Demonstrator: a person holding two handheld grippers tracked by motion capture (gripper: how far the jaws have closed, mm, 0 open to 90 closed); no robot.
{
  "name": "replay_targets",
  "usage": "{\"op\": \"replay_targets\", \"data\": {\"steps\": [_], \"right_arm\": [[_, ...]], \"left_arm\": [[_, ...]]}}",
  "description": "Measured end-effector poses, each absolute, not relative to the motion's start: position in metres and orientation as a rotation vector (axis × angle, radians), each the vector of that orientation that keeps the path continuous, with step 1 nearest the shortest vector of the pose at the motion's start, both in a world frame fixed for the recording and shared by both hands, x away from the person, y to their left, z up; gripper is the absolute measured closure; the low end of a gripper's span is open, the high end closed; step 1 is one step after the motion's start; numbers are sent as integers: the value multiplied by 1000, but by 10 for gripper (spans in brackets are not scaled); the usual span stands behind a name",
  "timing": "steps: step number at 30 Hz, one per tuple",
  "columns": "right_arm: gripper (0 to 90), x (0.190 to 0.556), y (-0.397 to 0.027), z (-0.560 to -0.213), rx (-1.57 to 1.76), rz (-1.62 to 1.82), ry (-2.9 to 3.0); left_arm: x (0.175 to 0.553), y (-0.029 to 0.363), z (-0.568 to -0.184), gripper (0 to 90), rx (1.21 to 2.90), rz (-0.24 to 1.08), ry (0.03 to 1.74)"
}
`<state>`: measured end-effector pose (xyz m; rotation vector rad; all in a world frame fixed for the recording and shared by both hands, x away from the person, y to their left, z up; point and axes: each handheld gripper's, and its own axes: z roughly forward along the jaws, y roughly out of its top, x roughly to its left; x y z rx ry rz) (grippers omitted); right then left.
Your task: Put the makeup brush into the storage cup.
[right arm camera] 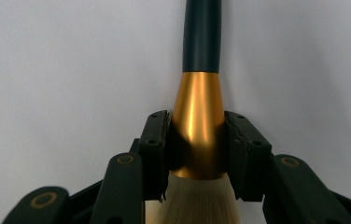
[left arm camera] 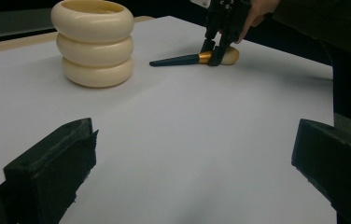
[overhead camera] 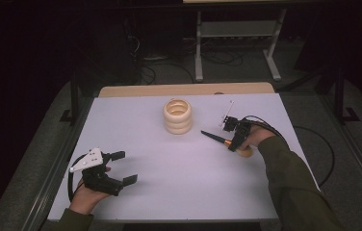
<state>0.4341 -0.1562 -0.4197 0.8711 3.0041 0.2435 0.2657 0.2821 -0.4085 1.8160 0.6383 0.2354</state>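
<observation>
Right tool (right arm camera: 197,154) clamped on makeup brush (right arm camera: 198,116) at its gold ferrule; brush lies flat on worktop (overhead camera: 179,183) beside ringed holder (overhead camera: 177,116). Left tool (overhead camera: 121,168) open, idle. Risk: tapered ferrule may slip on lifting.

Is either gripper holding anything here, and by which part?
The right gripper clamps the brush by its gold ferrule. The left gripper is open, holding nothing.

The left gripper (overhead camera: 125,167), held low at seven o'clock with its jaws spread wide and pointing toward three, rests level, while the right gripper (overhead camera: 230,140) at three o'clock points steeply down, jaws pinched close together.
</observation>
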Motion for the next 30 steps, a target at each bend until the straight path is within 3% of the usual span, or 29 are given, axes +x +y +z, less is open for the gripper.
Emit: {"op": "replay_targets", "data": {"steps": [30], "right_arm": [[619, 426, -156, -410, 838, 351, 2955]], "left_arm": [[266, 282, -409, 0, 1817, 234, 643]]}}
